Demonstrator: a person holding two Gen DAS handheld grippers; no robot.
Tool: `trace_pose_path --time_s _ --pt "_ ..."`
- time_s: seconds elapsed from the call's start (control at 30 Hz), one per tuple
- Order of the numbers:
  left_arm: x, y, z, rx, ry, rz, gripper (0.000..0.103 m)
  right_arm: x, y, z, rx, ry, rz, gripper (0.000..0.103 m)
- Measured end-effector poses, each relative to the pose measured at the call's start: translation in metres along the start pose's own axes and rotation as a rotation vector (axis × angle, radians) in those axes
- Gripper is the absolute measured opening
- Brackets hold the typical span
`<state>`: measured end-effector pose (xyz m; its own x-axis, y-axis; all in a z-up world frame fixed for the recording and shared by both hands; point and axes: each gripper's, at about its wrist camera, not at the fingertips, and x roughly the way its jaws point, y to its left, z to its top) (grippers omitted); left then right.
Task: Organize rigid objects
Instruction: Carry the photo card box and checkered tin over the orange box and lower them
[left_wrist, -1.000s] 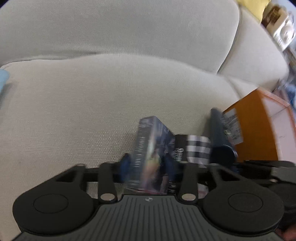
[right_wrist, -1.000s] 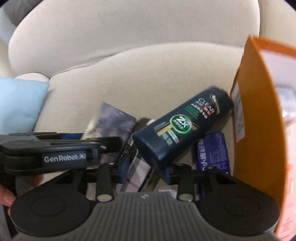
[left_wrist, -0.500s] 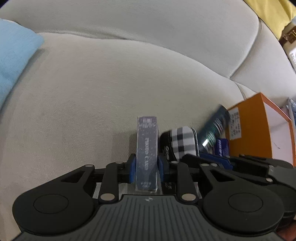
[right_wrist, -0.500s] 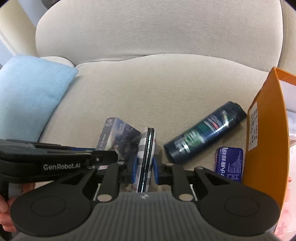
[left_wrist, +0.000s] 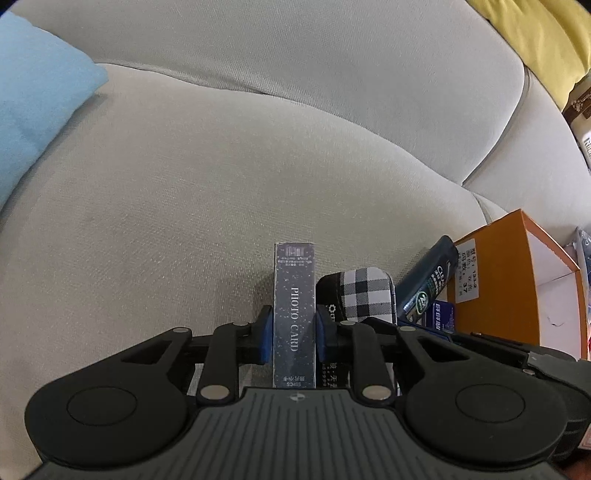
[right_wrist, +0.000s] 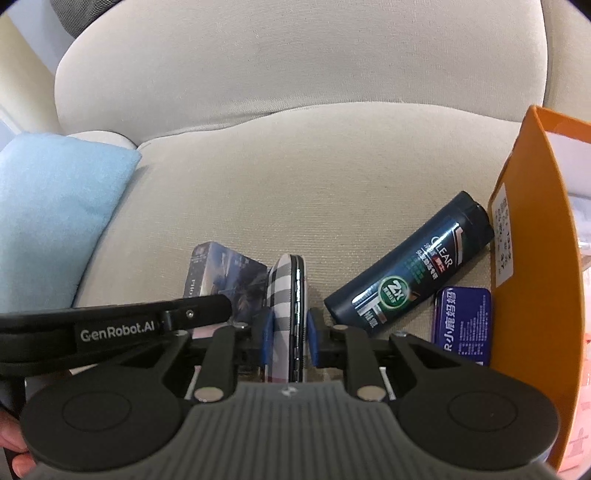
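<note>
**Two grippers, each closed on a flat object held on edge over the sofa seat**

We see the photo card box (left_wrist: 294, 314) standing on its narrow edge between the blue pads of the left gripper (left_wrist: 293, 334), whose fingers are pressed against both of its faces. Its long axis runs from 6 o'clock to 12 o'clock in the left wrist view, away from the camera. On the spine we read "PHOTO CARD".

Just at 3 o'clock of it is the checkered case (right_wrist: 287, 314), also on edge, with its long axis pointing to 12 o'clock. The right gripper (right_wrist: 290, 334) is clamped on it from both sides, and a dark seam with metal trim faces the camera. The two held objects are just beside each other; we cannot tell if they touch.

At 2 o'clock of the case, the dark shampoo bottle (right_wrist: 410, 262) lies on the seat, with its long axis going from 8 o'clock to 2 o'clock. Its label reads "CLEAR" and "2X". Beside it lies a flat blue tin (right_wrist: 463, 321) with Chinese writing.

The surface is a beige sofa cushion (left_wrist: 184, 184). An orange box (left_wrist: 513, 280) with a white printed label stands at the right, a light blue cushion (right_wrist: 51, 206) at the left. The left gripper's side reads "GenRobot.AI".
</note>
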<state>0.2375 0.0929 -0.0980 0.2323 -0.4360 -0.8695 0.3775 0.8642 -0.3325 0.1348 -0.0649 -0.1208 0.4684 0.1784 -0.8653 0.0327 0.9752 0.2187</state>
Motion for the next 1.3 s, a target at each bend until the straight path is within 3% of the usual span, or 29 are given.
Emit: trace_pose_path --time_s 0.4,0.8,1.03,1.3 --pt "-0.07 -0.03 -0.024 -0.004 -0.109 -0.084 0.025 -0.073 0.005 -0.017 -0.093 -0.113 0.031 0.016" --pt "-0.122 -0.101 -0.036 0.103 -0.178 -0.241 0.025 -0.178 -0.042 -0.046 -0.022 -0.245 0.091 0.015" --pt "-0.115 -0.154 -0.03 0.15 -0.147 -0.341 0.025 -0.225 -0.102 -0.054 0.046 -0.294 0.064 0.016" --pt "-0.049 -0.215 -0.027 0.138 -0.003 -0.429 0.025 -0.246 -0.186 -0.047 0.084 -0.261 -0.037 0.016"
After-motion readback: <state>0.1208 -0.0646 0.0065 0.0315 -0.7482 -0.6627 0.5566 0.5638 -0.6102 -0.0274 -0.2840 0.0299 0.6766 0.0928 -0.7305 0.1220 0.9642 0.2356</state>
